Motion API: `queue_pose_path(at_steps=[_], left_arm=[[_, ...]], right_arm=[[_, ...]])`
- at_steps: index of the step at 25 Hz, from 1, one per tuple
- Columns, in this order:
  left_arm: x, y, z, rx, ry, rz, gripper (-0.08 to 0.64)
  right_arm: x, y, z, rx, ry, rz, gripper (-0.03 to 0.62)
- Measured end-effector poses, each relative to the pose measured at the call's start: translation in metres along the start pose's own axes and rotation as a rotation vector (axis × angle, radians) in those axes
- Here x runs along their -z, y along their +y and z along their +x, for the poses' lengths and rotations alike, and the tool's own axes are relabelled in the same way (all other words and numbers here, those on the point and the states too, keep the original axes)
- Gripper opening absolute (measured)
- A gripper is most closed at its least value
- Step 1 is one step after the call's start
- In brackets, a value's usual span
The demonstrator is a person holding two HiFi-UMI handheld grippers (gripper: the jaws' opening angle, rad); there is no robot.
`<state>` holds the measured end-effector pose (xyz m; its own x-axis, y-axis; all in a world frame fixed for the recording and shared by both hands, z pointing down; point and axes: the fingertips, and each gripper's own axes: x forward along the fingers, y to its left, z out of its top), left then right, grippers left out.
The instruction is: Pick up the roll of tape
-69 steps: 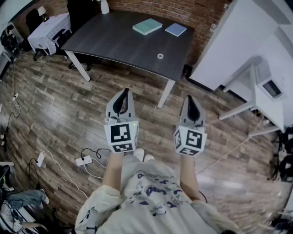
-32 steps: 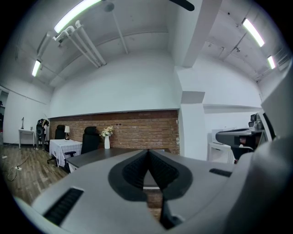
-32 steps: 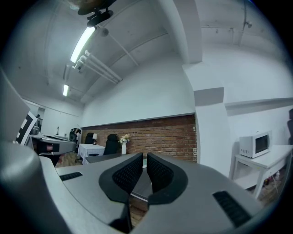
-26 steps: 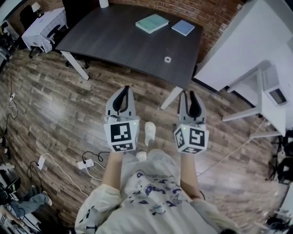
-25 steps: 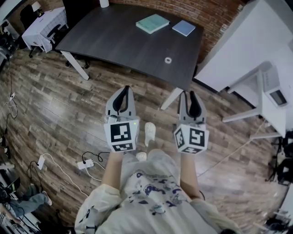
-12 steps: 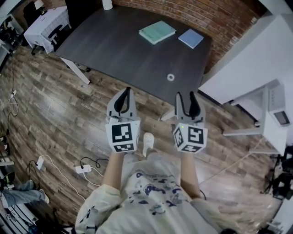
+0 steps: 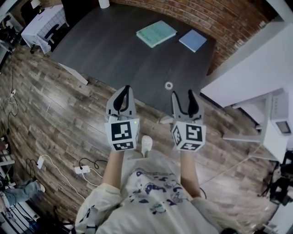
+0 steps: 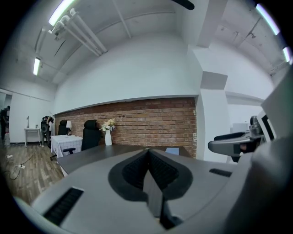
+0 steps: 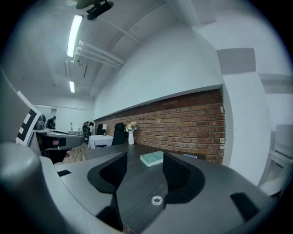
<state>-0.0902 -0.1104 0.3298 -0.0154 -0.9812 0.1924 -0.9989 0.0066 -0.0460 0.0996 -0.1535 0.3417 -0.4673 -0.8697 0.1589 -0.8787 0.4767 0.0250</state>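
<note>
A small pale roll of tape [image 7: 169, 85] lies flat on the dark table [image 7: 114, 50], near its front right edge. My right gripper [image 7: 181, 99] hovers just short of that edge, its jaws opening wide with nothing between them; in the right gripper view the roll of tape [image 9: 157, 200] shows ahead in the gap between the jaws, on the table [image 9: 137, 183]. My left gripper [image 7: 122, 94] is held level beside it to the left, jaws shut and empty. In the left gripper view my left gripper [image 8: 147, 157] points across the table [image 8: 91, 153].
A teal book [image 7: 156, 33] and a blue notebook [image 7: 192, 40] lie at the table's far side, a white vase [image 7: 105, 3] at its far corner. A white desk [image 7: 268, 91] stands to the right. Cables and a power strip [image 7: 81, 169] lie on the wooden floor.
Both grippers have come forward up to the table's front edge. The right gripper's jaws have spread from nearly shut to wide open. The left jaws stayed shut.
</note>
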Motion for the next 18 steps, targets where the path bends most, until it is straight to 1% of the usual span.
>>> queue_pose_path(at_steps=[4,8,13,18], left_arm=[[0.004,-0.002,0.018,0.001,0.021,-0.004,0.003],[0.023,-0.004,0.03,0.015,0.06,-0.007,0.003],[0.038,0.003,0.048,0.046,0.1,-0.002,0.003],[0.052,0.004,0.08,0.096,0.141,-0.001,0.003]], right_arm=[[0.008,-0.007,0.019,-0.005,0.028,0.009,0.227],[0.027,-0.007,0.033,-0.02,0.066,0.017,0.23],[0.041,-0.001,0.05,-0.015,0.116,0.021,0.235],[0.059,-0.008,0.075,0.018,0.173,0.025,0.235]])
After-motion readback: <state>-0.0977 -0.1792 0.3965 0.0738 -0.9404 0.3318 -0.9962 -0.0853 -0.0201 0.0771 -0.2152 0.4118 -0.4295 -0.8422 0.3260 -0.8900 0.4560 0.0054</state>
